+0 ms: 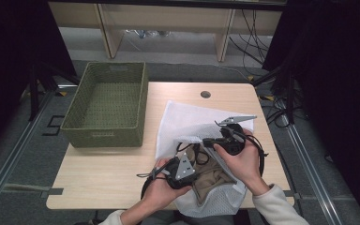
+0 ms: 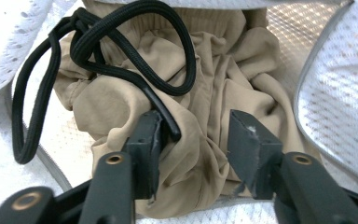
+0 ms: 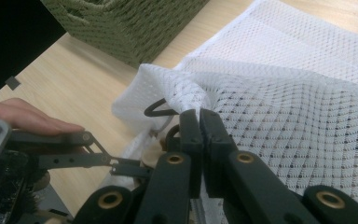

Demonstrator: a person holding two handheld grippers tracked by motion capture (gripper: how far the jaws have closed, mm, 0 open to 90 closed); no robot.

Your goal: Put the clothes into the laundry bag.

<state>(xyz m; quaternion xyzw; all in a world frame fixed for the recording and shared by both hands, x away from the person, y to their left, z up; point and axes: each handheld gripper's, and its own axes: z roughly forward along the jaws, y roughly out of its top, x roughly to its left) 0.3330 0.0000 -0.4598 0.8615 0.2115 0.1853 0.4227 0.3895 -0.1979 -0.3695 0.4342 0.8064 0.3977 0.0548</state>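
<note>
The left gripper [image 2: 193,135], jaws apart, straddles the tan garment [image 2: 200,84] lying straight ahead inside the white mesh bag [image 1: 187,119], a black drawstring [image 2: 121,60] looped just beyond its jaws. The right gripper [image 3: 199,116], clamped on the bag's edge, holds the mouth up.

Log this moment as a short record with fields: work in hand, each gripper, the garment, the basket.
work in hand: tan garment going into a white mesh laundry bag
left gripper: jaws apart over the garment, not pressing it
right gripper: shut on the mesh bag's edge, holding it lifted
garment: crumpled, lying in the bag's mouth, with a black drawcord looped on top
basket: green, woven, at the table's far left, nothing in it
table: light wood
</note>
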